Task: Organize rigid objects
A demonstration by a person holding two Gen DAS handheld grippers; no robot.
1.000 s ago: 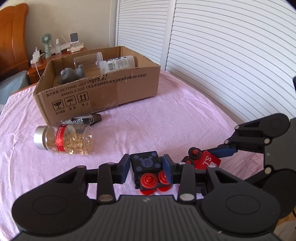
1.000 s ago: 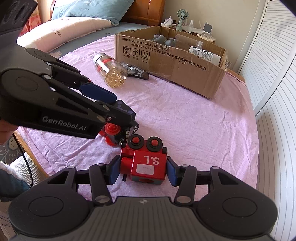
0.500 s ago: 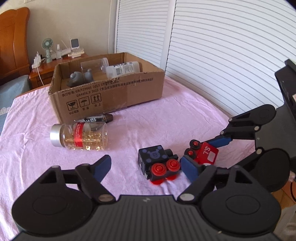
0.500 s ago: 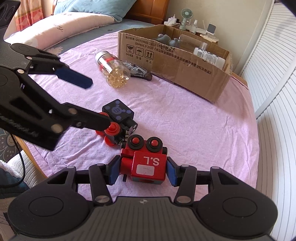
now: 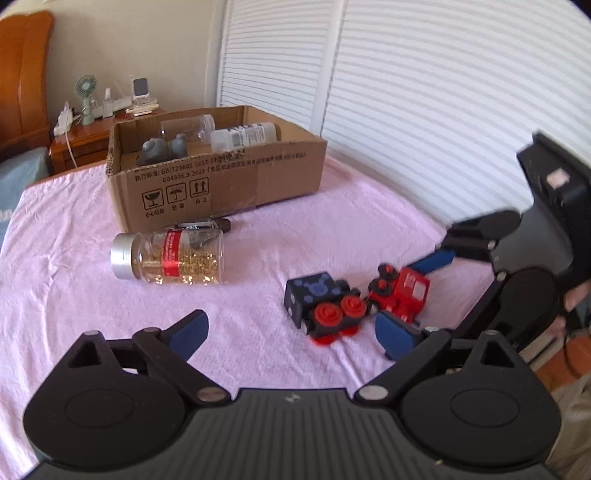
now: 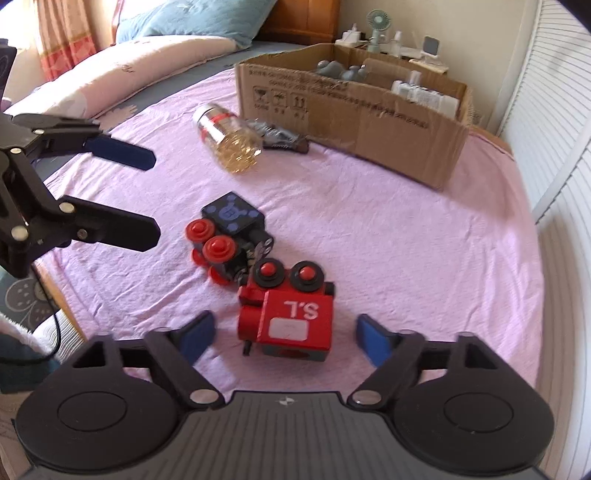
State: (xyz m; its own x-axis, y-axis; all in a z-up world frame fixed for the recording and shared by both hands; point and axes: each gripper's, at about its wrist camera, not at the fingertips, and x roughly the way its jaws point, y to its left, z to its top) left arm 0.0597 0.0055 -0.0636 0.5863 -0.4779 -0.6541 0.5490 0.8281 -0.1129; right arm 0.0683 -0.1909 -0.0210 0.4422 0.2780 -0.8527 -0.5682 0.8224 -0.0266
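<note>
Release step: both toy trains rest touching on the pink cloth, the left gripper (image 5: pixel 291 334) and right gripper (image 6: pixel 284 338) just opened, empty. Next move: regrasp the red train (image 6: pixel 291 314), carry to the cardboard box (image 6: pixel 351 122).

Background: white slatted doors (image 5: pixel 424 110); wooden nightstand (image 5: pixel 88 144) carrying a small green fan (image 5: pixel 85 92); blue pillow (image 6: pixel 192 16); orange curtain (image 6: pixel 70 37); wooden headboard (image 5: pixel 24 74).

My right gripper (image 6: pixel 284 334): fingers just spread wide, clear of the red train.
Red train (image 6: pixel 291 314): between my fingers, on the pink sheet (image 6: pixel 406 240).
Black train (image 6: pixel 231 236): touching red train.
Left gripper (image 6: pixel 147 195): open, beside it.
</note>
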